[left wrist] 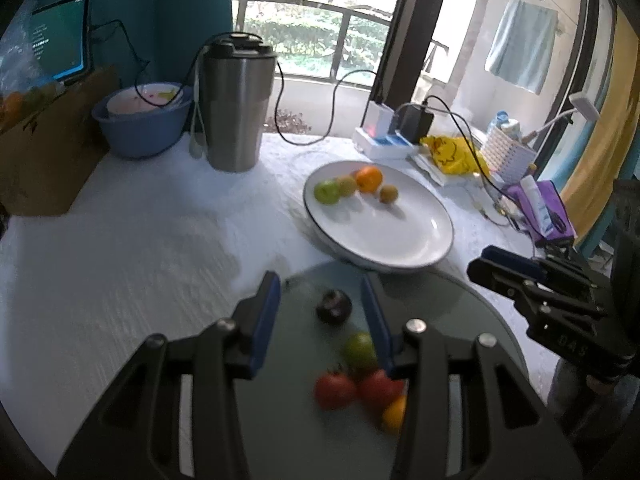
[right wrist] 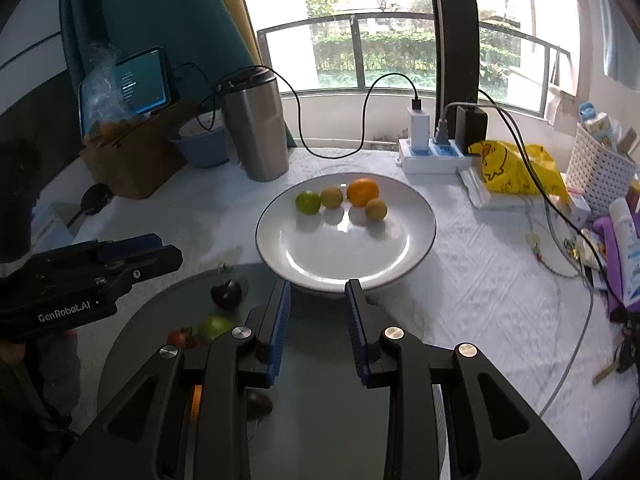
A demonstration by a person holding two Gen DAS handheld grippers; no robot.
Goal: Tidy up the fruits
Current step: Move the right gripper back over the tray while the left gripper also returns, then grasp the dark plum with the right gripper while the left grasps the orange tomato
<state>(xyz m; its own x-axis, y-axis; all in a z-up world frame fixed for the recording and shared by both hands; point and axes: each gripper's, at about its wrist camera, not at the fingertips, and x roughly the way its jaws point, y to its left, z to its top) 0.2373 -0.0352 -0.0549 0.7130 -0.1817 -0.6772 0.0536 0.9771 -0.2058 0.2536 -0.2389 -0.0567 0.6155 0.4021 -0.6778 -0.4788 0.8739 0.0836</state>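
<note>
Fruit count, my reading: four pieces on the white plate along its far edge. Dark plum, green fruit and tomatoes wait on the grey tray. Left gripper apart, empty; right gripper at its narrowest, empty.

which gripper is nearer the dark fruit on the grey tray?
Left. The left gripper hovers with the dark fruit in line between its fingers; the right gripper sits off to that fruit's right, nearer the white plate.
</note>
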